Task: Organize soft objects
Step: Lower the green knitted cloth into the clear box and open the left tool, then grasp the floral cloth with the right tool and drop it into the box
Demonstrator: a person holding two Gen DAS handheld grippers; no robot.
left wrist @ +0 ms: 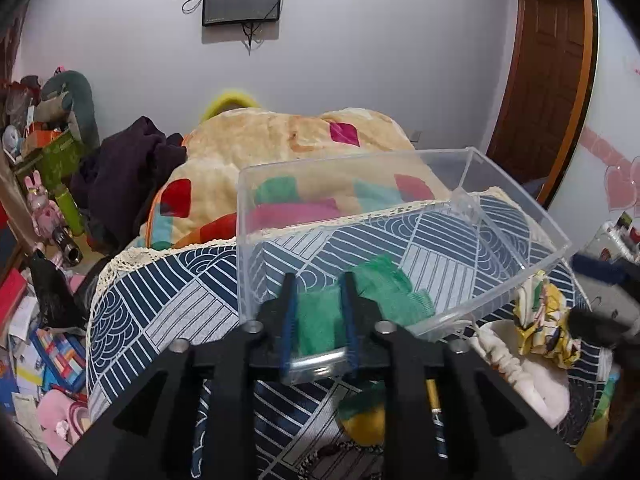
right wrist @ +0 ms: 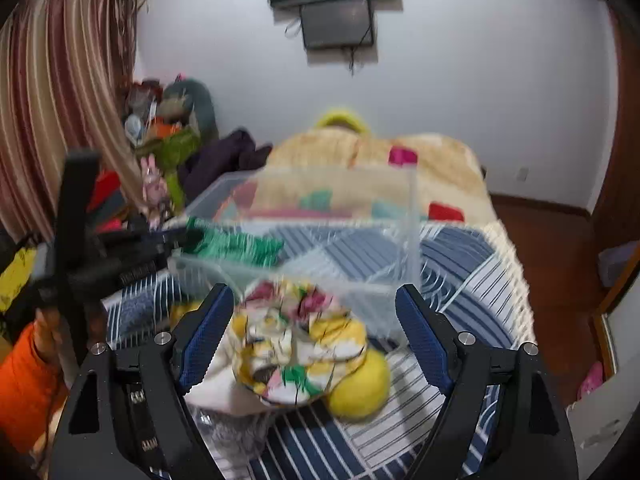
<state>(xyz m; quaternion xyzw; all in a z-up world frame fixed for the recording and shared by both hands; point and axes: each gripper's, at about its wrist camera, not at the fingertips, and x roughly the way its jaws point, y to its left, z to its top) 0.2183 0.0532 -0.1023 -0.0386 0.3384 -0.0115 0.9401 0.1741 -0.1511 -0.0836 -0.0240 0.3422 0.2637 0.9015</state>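
My left gripper (left wrist: 318, 280) is shut on a green mesh cloth (left wrist: 384, 292) and holds it over the near rim of a clear plastic box (left wrist: 516, 204) that stands on the patterned bedspread. The right wrist view shows the left gripper (right wrist: 188, 236) with the green cloth (right wrist: 240, 246) at the box (right wrist: 412, 216). My right gripper (right wrist: 316, 300) is open, its fingers on either side of a yellow floral cloth (right wrist: 296, 344) that lies beside a yellow plush ball (right wrist: 362, 388). The floral cloth also shows in the left wrist view (left wrist: 548, 320).
A white fluffy cloth (left wrist: 516, 368) lies by the floral one. A beige blanket (left wrist: 296, 136) with coloured patches and a dark garment (left wrist: 132, 168) lie at the far end of the bed. Toys and boxes (left wrist: 52, 148) crowd the left side. A wooden door (left wrist: 548, 76) is at right.
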